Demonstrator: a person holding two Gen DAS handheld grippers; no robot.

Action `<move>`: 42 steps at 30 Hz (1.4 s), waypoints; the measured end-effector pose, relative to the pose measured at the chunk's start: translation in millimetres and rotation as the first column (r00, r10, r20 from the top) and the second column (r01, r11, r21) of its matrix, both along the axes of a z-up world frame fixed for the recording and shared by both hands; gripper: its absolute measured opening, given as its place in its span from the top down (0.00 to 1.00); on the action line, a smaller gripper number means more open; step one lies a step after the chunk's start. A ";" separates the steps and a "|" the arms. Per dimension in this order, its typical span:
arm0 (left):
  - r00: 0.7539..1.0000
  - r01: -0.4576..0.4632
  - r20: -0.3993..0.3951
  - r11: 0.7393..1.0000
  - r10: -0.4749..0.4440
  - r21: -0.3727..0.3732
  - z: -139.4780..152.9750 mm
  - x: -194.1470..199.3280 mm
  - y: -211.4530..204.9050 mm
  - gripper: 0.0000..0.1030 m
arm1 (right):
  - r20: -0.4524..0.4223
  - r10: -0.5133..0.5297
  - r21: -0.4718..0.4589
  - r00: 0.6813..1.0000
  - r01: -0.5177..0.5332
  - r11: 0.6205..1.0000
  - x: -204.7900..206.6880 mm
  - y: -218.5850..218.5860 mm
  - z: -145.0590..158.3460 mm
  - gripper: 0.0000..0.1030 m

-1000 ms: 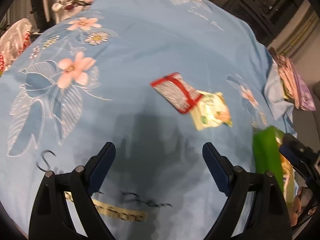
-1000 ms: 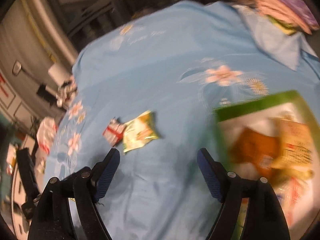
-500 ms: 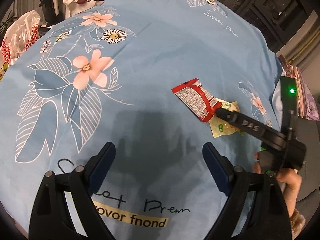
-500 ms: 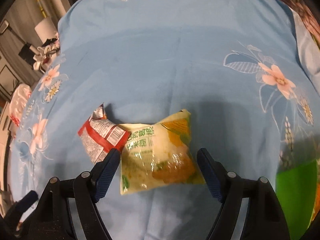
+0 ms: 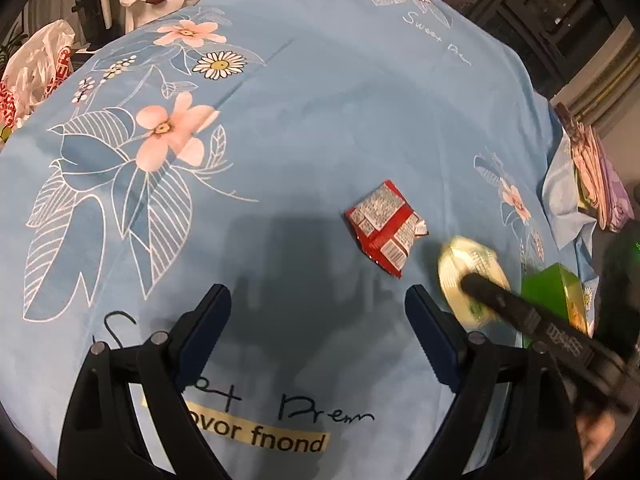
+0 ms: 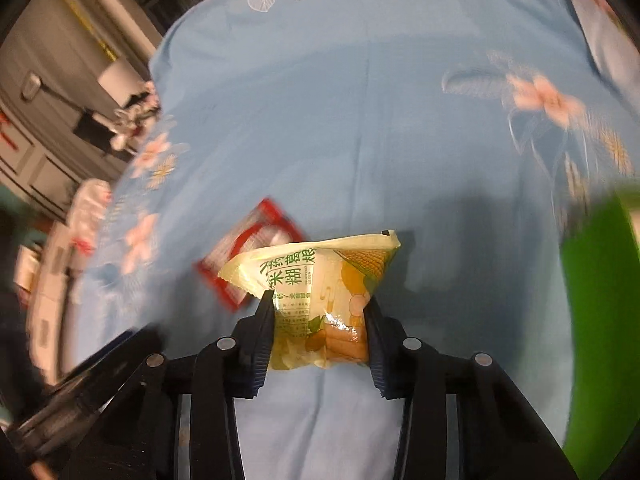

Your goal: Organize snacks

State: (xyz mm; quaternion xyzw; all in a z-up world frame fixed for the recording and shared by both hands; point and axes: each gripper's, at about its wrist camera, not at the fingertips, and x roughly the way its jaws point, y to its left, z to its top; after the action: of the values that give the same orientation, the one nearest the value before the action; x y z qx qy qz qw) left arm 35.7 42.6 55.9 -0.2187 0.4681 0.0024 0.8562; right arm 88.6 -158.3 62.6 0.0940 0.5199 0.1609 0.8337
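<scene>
My right gripper (image 6: 320,312) is shut on a yellow-green snack packet (image 6: 320,284) and holds it above the blue cloth. The packet also shows in the left wrist view (image 5: 468,264), blurred, with the right gripper (image 5: 480,292) on it. A red and silver snack packet (image 5: 384,228) lies on the cloth just left of it; it also shows in the right wrist view (image 6: 248,256) behind the held packet. My left gripper (image 5: 316,328) is open and empty, near the cloth's front, left of and nearer than the red packet.
A green box (image 6: 600,320) with snacks stands at the right; it also shows in the left wrist view (image 5: 556,292). The blue flowered cloth (image 5: 300,120) covers the whole surface. Folded fabrics (image 5: 596,176) lie at the far right edge. Bags and clutter (image 5: 36,64) sit beyond the left edge.
My right gripper has closed on the yellow-green packet and lifted it off the cloth towards the green box. The left gripper stays open and nearly still.
</scene>
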 end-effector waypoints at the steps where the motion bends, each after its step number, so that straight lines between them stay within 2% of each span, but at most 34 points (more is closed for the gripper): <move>1: 1.000 0.005 -0.003 1.000 -0.005 0.003 -0.9 0.1 -2.2 0.14 | -0.013 0.003 0.016 1.000 -0.003 1.000 -8.2 -2.2 0.4 0.59; 6: 0.998 0.052 -0.019 0.999 -0.052 -0.001 -4.3 -0.3 -15.4 0.14 | -0.069 0.014 0.023 0.998 -0.012 1.000 -42.9 -6.6 -8.1 0.58; 9: 0.996 0.084 -0.025 0.996 -0.085 -0.008 -5.6 -1.6 -23.7 0.14 | -0.086 0.001 0.005 0.996 -0.001 1.000 -45.2 -9.9 -16.2 0.55; 11: 0.994 0.101 -0.031 0.995 -0.102 -0.019 -7.3 -2.4 -28.4 0.14 | -0.090 -0.020 0.021 0.996 0.022 1.000 -40.3 -13.2 -17.4 0.48; 14: 0.990 0.130 -0.046 0.991 -0.132 -0.040 -10.8 -3.6 -35.9 0.15 | -0.070 -0.051 0.100 0.996 0.058 0.993 -39.4 -30.7 -7.9 0.37; 17: 0.983 0.167 -0.055 0.980 -0.173 -0.105 -12.6 -6.4 -42.8 0.15 | -0.037 -0.088 0.149 0.995 0.093 0.984 -38.0 -47.1 0.6 0.37; 21: 0.965 0.246 -0.048 0.951 -0.259 -0.187 -13.5 -10.7 -60.3 0.15 | -0.053 -0.097 0.211 0.994 0.107 0.972 -35.0 -57.7 -2.2 0.37; 24: 0.952 0.291 -0.043 0.937 -0.304 -0.191 -14.2 -12.9 -73.1 0.16 | -0.080 -0.085 0.255 0.993 0.103 0.961 -30.4 -55.7 -8.8 0.37; 26: 0.945 0.311 -0.041 0.932 -0.323 -0.185 -15.2 -14.9 -81.0 0.18 | -0.094 -0.078 0.262 0.993 0.100 0.960 -31.2 -55.1 -11.5 0.41; 29: 0.941 0.324 -0.046 0.933 -0.334 -0.155 -18.4 -14.0 -89.3 0.24 | -0.113 -0.057 0.264 0.992 0.085 0.961 -30.3 -50.2 -17.9 0.50; 32: 0.943 0.322 -0.036 0.937 -0.330 -0.136 -19.1 -13.3 -90.7 0.34 | -0.136 -0.045 0.261 0.990 0.079 0.962 -30.5 -48.8 -23.6 0.54; 34: 0.942 0.328 -0.025 0.934 -0.334 -0.144 -20.0 -13.4 -91.8 0.46 | -0.148 -0.040 0.251 0.988 0.077 0.965 -30.2 -47.0 -28.1 0.55; 36: 0.939 0.334 -0.027 0.927 -0.343 -0.170 -22.5 -13.1 -93.3 0.52 | -0.164 -0.036 0.237 0.986 0.074 0.969 -29.5 -44.5 -33.0 0.55; 41: 0.938 0.339 -0.020 0.930 -0.345 -0.143 -23.4 -13.6 -97.7 0.57 | -0.169 -0.036 0.229 0.985 0.075 0.971 -29.7 -43.7 -39.5 0.55; 42: 0.936 0.346 -0.016 0.926 -0.352 -0.150 -23.8 -13.4 -98.6 0.63 | -0.167 -0.036 0.231 0.985 0.074 0.970 -29.9 -43.5 -40.6 0.55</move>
State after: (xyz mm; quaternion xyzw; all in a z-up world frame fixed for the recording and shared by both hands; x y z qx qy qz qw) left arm 22.3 -56.0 32.1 -0.1933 0.5167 -0.1791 0.8146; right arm 58.7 -201.9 22.0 0.2199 0.5600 0.1903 0.7758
